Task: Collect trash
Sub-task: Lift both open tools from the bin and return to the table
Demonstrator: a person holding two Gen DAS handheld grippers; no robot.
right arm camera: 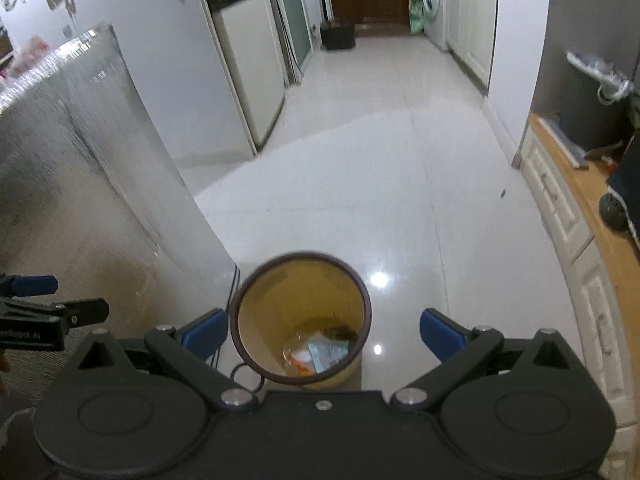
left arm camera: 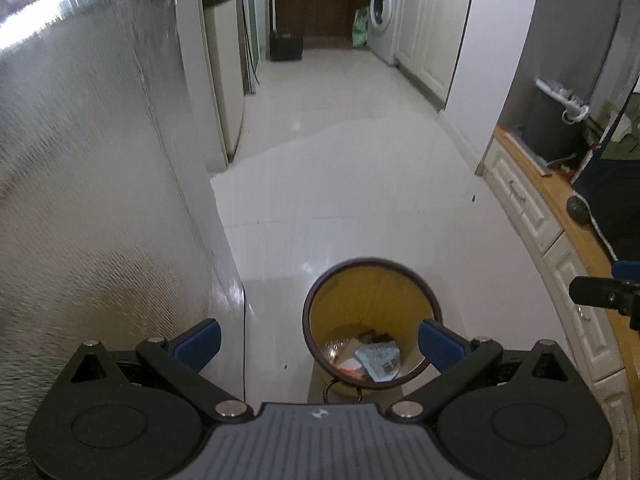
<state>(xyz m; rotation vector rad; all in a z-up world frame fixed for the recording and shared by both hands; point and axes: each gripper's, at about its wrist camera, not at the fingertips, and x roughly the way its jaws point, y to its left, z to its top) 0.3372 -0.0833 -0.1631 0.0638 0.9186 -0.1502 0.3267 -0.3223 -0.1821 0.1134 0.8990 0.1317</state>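
Both hand-held grippers hang above a round yellow wastebasket with a dark brown rim (left arm camera: 372, 322), which stands upright on the glossy white tiled floor (left arm camera: 340, 200). The left gripper (left arm camera: 320, 344) has its blue-padded fingers (left arm camera: 200, 342) spread wide apart, with nothing between them; seen from its camera, the basket lies toward the right finger. The right gripper (right arm camera: 324, 338) is likewise spread wide and empty, its blue pads (right arm camera: 440, 338) touching nothing, with the basket (right arm camera: 300, 316) nearer its left finger. Crumpled wrappers and paper scraps (left arm camera: 368, 358) lie at the bottom of the basket. A thin dark wire ring (right arm camera: 247, 378) hangs at the basket's near side. Just left of the basket stands a tall panel covered in silvery textured foil (left arm camera: 100, 160). Along the right runs a white cabinet with a wooden top (left arm camera: 560, 216).
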